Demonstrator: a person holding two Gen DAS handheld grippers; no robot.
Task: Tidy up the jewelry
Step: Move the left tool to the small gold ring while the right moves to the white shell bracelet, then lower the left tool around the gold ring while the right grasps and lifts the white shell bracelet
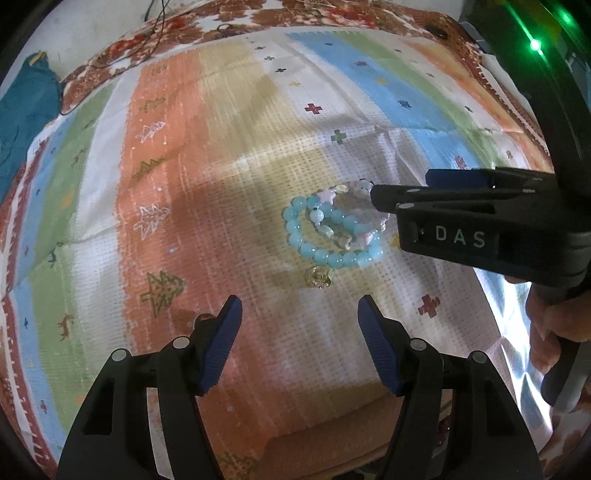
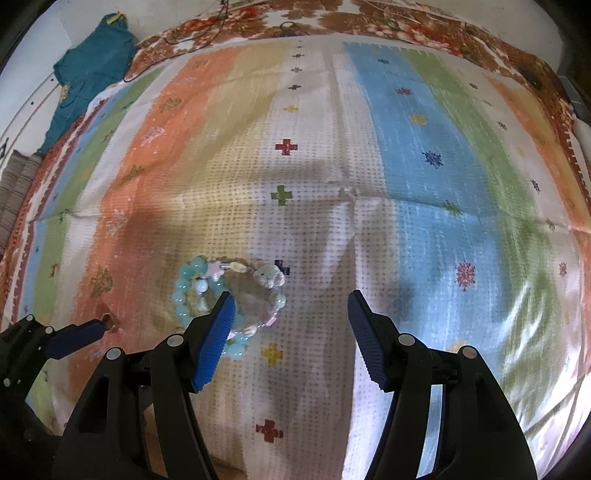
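A light blue bead bracelet (image 1: 325, 254) lies on the striped cloth, overlapped by a pastel charm bracelet (image 1: 364, 216) with stars and a small plush charm. A small gold ring (image 1: 318, 277) lies just in front of them. My left gripper (image 1: 300, 306) is open and empty, just short of the ring. My right gripper (image 2: 290, 301) is open and empty, hovering over the bracelets' right side; it shows in the left wrist view (image 1: 402, 192) at the charm bracelet's far edge. In the right wrist view both bracelets, blue (image 2: 184, 291) and pastel (image 2: 275, 284), lie by my left finger. The ring (image 2: 107, 319) sits at the left gripper's tip.
The striped, patterned cloth (image 2: 406, 147) covers the surface. A teal cloth (image 2: 92, 62) lies at the far left corner, with thin black cables (image 1: 155, 40) behind. A floral fabric (image 2: 369, 22) borders the far edge. A cardboard-coloured edge (image 1: 332, 439) shows under the left gripper.
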